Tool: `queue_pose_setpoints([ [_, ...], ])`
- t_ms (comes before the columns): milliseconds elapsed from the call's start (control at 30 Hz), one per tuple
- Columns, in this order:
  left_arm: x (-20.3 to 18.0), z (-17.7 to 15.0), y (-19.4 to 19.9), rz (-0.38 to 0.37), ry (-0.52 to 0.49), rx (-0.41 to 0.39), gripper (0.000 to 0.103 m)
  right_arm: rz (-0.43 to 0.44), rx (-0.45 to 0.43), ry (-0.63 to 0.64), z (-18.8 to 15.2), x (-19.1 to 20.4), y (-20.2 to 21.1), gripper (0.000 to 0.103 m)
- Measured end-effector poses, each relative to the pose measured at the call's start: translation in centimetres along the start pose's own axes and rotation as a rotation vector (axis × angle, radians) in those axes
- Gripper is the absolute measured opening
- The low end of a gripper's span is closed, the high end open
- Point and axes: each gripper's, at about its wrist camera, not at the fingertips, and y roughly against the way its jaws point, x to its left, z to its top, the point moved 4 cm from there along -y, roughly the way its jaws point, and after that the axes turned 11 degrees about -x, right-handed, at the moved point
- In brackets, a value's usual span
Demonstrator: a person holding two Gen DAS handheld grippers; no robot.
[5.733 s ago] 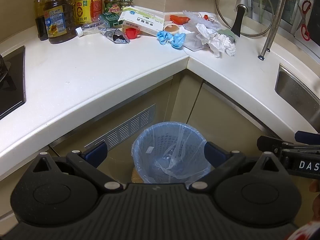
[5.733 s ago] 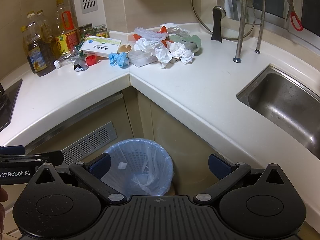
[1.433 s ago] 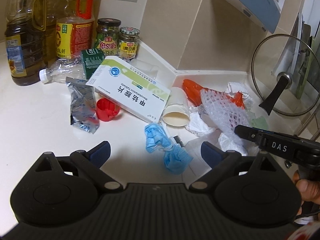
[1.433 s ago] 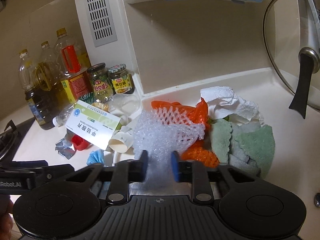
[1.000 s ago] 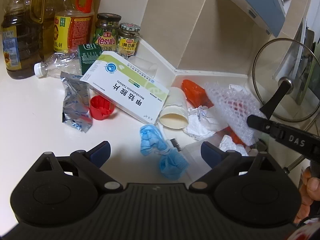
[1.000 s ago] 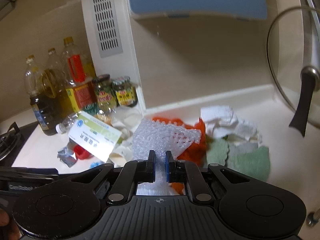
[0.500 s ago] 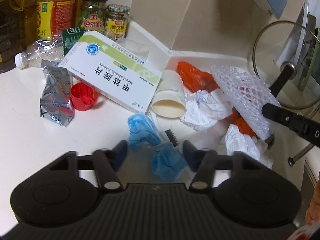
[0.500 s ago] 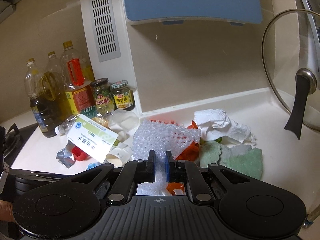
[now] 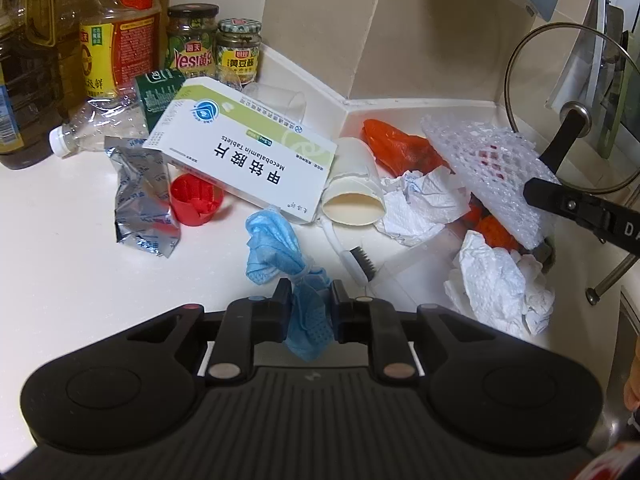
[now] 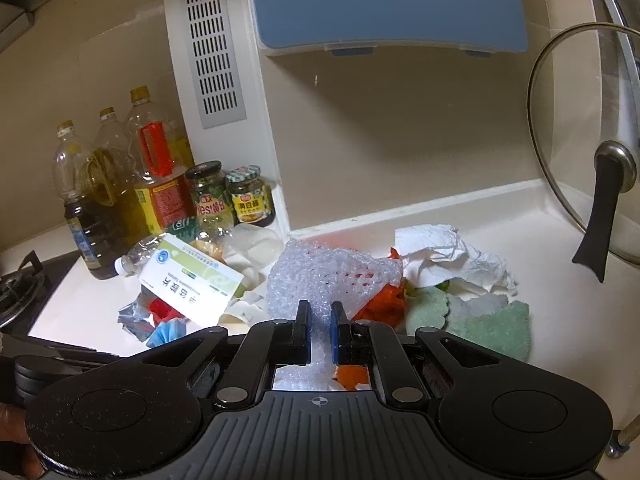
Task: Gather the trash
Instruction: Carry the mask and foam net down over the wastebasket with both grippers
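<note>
the white and green medicine box (image 9: 244, 148) reads "mecobalamin tablets" under large chinese characters, all upside down in the left wrist view. behind the box, the taller green-filled jar (image 9: 192, 46) carries a label reading "yesi"; the smaller jar (image 9: 239, 54) just beside it has a yellow label in chinese. the blue wall unit (image 10: 384, 4) bears a small, unclear brand mark.

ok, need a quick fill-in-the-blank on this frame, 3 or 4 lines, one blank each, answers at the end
1. The left gripper is shut on a crumpled face mask whose colour is ____.
2. The right gripper is shut on the white foam ____.
3. The paper cup lies on its ____, mouth toward the camera.
4. The red cap sits between the tablet box and the silver ____.

Missing words: blue; net; side; wrapper
</note>
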Motion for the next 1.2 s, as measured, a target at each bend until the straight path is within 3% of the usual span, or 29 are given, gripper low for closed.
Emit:
queue_pose_setpoints([
  [400, 0.4, -0.5, 4.2, 0.015, 0.019, -0.04, 0.017, 0.09, -0.03, 0.012, 0.7, 2.7, 1.9, 0.009],
  [733, 2.3, -2.5, 9.1, -0.023, -0.005, -0.044, 0.017, 0.19, -0.038, 0.054, -0.5, 8.6, 5.3, 0.009],
  [967, 3.4, -5.5, 11.9, -0.097, -0.04, 0.003, 0.017, 0.216, 0.037, 0.117, -4.1, 12.6, 7.7, 0.009],
  [1200, 4.5, -10.5, 13.0, -0.17, -0.048, 0.097, 0.017, 0.202, 0.183, 0.226, -9.9, 15.3, 9.1, 0.009],
])
